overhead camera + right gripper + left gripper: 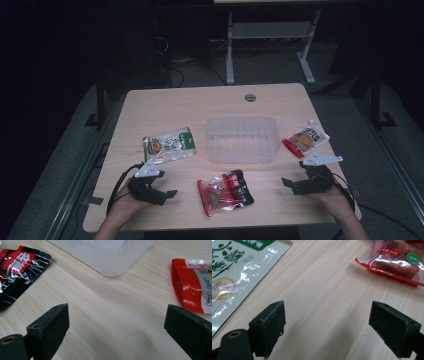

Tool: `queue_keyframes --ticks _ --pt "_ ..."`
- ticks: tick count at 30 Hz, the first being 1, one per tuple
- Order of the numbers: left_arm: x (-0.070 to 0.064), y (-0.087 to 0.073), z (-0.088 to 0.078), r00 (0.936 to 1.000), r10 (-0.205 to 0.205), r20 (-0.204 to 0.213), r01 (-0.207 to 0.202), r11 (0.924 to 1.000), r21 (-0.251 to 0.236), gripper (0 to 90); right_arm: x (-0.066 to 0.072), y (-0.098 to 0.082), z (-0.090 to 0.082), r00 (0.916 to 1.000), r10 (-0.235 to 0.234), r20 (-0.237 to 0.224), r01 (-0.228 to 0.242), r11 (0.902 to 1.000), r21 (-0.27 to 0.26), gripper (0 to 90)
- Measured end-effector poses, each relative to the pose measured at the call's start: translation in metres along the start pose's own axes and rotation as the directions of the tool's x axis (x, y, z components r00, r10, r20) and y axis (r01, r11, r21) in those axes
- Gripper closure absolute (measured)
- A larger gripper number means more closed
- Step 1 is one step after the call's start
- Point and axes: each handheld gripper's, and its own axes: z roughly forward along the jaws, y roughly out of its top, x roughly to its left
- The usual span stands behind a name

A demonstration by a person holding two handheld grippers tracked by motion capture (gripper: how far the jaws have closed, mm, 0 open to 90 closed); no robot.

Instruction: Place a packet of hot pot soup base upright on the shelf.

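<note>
Dark floor surrounds the table [165, 102], where both tongs, left [161, 193] and right [295, 185], gape empty flanking the red snack packet [225, 192] lying before the clear bin [241, 139]; its slick film may slip a shallow pinch.

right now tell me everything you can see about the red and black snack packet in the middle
The red and black snack packet is a flat, glossy plastic pouch lying on the wooden table, near its front edge, between the two grippers and in front of the clear plastic tub. One end is black with a red label and white characters, plus a small hang hole; the other is see-through with red edges, showing reddish-brown food and a green round sticker. It lies askew and crinkled, apparently sealed. Nothing touches it but the table.
</note>
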Motion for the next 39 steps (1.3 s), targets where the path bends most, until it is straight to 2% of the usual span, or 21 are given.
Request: queue_keyframes --ticks 4,9,10,12,15,19,24,27,32,37,38,39 --pt "-0.003 0.003 -0.001 1.0000 0.000 0.004 0.000 1.0000 0.003 13.8 0.004 0.001 -0.002 1.0000 0.001 -0.007 -0.001 1.0000 -0.004 5.8" --pt "-0.005 0.006 0.000 0.9998 -0.005 0.017 0.005 1.0000 -0.004 15.4 0.009 0.000 -0.006 0.9996 -0.021 -0.017 0.021 0.9997 -0.009 5.9" --pt "-0.007 0.009 -0.001 0.9997 0.003 0.023 -0.002 1.0000 -0.008 15.7 0.010 0.001 -0.007 0.9993 -0.032 -0.018 0.032 0.9993 -0.021 5.9" --pt "-0.009 0.012 0.000 0.9995 0.008 0.032 -0.008 0.9999 -0.015 15.7 0.011 0.000 -0.008 0.9994 -0.028 -0.022 0.027 0.9993 -0.025 5.9" --pt "-0.013 0.018 0.002 0.9980 0.037 0.050 -0.036 0.9990 -0.027 15.6 0.011 -0.001 -0.008 0.9996 -0.020 -0.021 0.020 0.9996 -0.019 6.0" --pt "-0.021 0.023 0.006 0.9946 0.056 0.088 -0.053 0.9978 -0.041 15.7 0.011 0.003 -0.008 0.9997 -0.015 -0.019 0.014 0.9993 -0.035 6.1" --pt "-0.029 0.031 0.008 0.9915 0.080 0.103 -0.075 0.9959 -0.050 15.7 0.012 0.005 -0.006 0.9995 -0.001 -0.033 -0.001 0.9985 -0.055 6.1" --pt "-0.034 0.036 0.011 0.9888 0.102 0.109 -0.097 0.9938 -0.054 15.7 0.015 0.003 -0.004 0.9994 -0.009 -0.035 0.008 0.9991 -0.041 6.1" --pt "-0.040 0.042 0.019 0.9838 0.117 0.136 -0.111 0.9925 -0.052 16.2 0.018 0.003 -0.002 0.9978 -0.031 -0.059 0.029 0.9991 -0.032 6.1" --pt "-0.044 0.045 0.025 0.9795 0.128 0.156 -0.122 0.9915 -0.044 21.9 0.017 0.004 0.001 0.9972 -0.033 -0.067 0.031 0.9991 -0.029 6.3" --pt "-0.047 0.045 0.026 0.9760 0.147 0.161 -0.142 0.9891 -0.040 22.8 0.017 0.005 0.003 0.9970 -0.032 -0.070 0.031 0.9992 -0.025 6.3" --pt "-0.049 0.045 0.027 0.9759 0.143 0.165 -0.138 0.9896 -0.041 23.3 0.017 0.005 0.003 0.9970 -0.032 -0.070 0.031 0.9992 -0.024 6.3"
